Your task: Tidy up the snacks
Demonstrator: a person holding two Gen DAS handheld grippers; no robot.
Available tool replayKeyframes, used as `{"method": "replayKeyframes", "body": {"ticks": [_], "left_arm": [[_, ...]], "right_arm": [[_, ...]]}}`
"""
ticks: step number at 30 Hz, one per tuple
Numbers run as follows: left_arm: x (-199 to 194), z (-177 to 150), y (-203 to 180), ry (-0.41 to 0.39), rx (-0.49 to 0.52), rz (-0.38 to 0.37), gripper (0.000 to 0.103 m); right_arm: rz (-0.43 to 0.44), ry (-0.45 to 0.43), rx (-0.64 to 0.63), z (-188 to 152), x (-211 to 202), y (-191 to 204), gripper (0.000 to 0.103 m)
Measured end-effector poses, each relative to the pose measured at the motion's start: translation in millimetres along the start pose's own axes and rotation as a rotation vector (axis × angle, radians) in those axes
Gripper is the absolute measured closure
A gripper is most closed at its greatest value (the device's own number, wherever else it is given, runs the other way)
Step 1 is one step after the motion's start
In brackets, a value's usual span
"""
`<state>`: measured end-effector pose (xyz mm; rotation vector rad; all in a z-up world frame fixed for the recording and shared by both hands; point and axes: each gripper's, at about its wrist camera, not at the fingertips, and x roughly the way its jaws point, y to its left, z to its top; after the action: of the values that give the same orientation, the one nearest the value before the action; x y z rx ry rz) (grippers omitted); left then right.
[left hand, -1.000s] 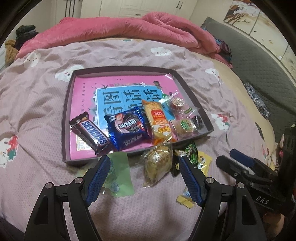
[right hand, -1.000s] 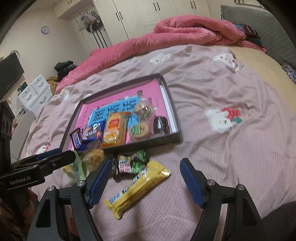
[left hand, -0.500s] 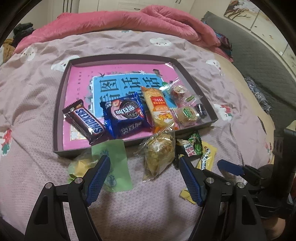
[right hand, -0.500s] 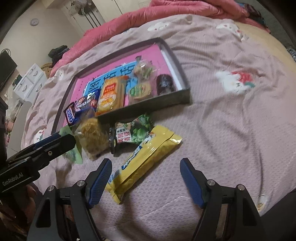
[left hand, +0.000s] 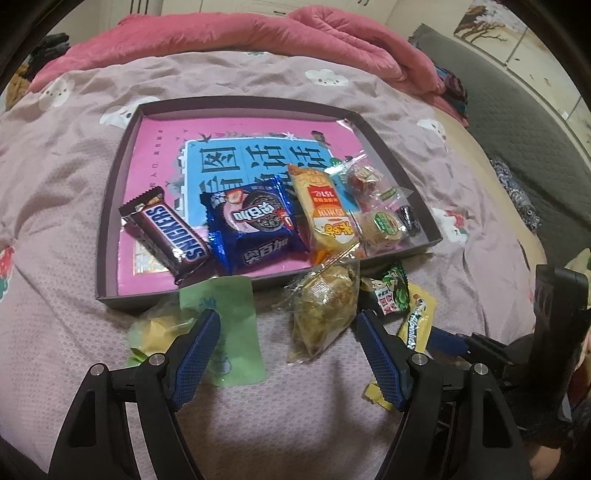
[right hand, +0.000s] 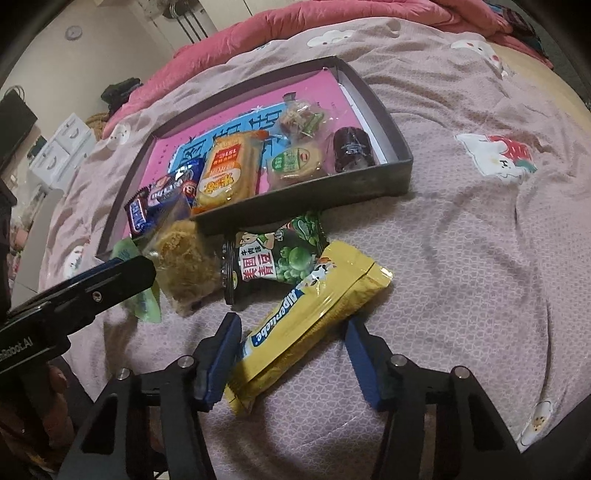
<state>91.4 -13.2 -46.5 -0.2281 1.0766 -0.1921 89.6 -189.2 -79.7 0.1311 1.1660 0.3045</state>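
A dark tray (left hand: 110,206) (right hand: 391,122) on the bed holds a Snickers bar (left hand: 166,236), a blue cookie pack (left hand: 255,225), an orange pack (left hand: 325,214) and small sweets. In front of it lie a pale green pack (left hand: 218,314), a clear-wrapped floss cake (left hand: 325,310) (right hand: 184,258), a green pea pack (right hand: 280,254) and a yellow Alpenliebe pack (right hand: 306,317) (left hand: 415,325). My left gripper (left hand: 288,354) is open, its jaws either side of the floss cake's near end. My right gripper (right hand: 291,354) is open, its jaws astride the yellow pack, not touching it.
A pink quilt (left hand: 240,33) is heaped at the bed's far end. A grey sofa (left hand: 524,122) stands to the right. White drawers (right hand: 62,147) and a wardrobe stand at the left in the right wrist view. The bed cover is wrinkled.
Both grippers have moved forward and down toward the loose snacks. The right gripper's jaws now sit on either side of the yellow pack, and they look slightly narrower.
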Motion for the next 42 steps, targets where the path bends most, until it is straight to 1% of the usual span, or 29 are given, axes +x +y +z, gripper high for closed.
{"method": "replayKeyframes", "body": {"ticks": [3,5,9,11,14,19,21,23,30,31,35,42], "left_arm": [[5.7,-0.4,-2.3,0.013,0.001,0.001,0.025],[9.1,-0.2,-3.3,0.02,0.0,-0.002,0.025],[15.6,1.8,-6.1,0.024,0.001,-0.01,0.025],[20.1,3.6,-6.8,0.029,-0.006,-0.019,0.025],[26.6,5.0,-8.8,0.035,-0.01,-0.035,0.025],[37.1,5.4,-11.3,0.052,-0.034,-0.09,0.025],[40.0,4.9,-12.7,0.053,-0.036,-0.093,0.027],[42.1,5.8,-12.8,0.051,-0.039,-0.092,0.036],[50.4,11.0,-8.7,0.051,-0.073,-0.118,0.054],[51.2,11.3,-8.7,0.05,-0.074,-0.124,0.059],[50.8,10.7,-9.1,0.046,-0.067,-0.132,0.061],[43.9,7.6,-2.6,0.05,-0.083,-0.146,0.064]], "right_arm": [[-0.012,0.0,-0.017,0.3,0.9,1.7,0.051],[-0.016,-0.001,-0.02,1.1,1.1,1.0,0.057],[-0.009,-0.009,-0.013,2.1,-1.2,-3.3,0.064],[-0.006,-0.014,-0.012,2.6,-3.1,-5.1,0.072],[0.0,-0.025,-0.008,3.1,-7.1,-7.7,0.076],[0.002,-0.046,0.01,3.9,-14.2,-13.9,0.078],[0.002,-0.056,0.026,4.7,-17.0,-17.9,0.078],[0.006,-0.064,0.041,5.4,-19.0,-21.7,0.078],[-0.003,-0.084,0.059,8.7,-23.1,-28.5,0.078],[-0.005,-0.088,0.055,9.0,-23.7,-28.2,0.078],[-0.016,-0.109,0.036,10.0,-27.3,-25.6,0.078],[0.005,-0.146,0.011,12.7,-34.2,-21.8,0.078]]}}
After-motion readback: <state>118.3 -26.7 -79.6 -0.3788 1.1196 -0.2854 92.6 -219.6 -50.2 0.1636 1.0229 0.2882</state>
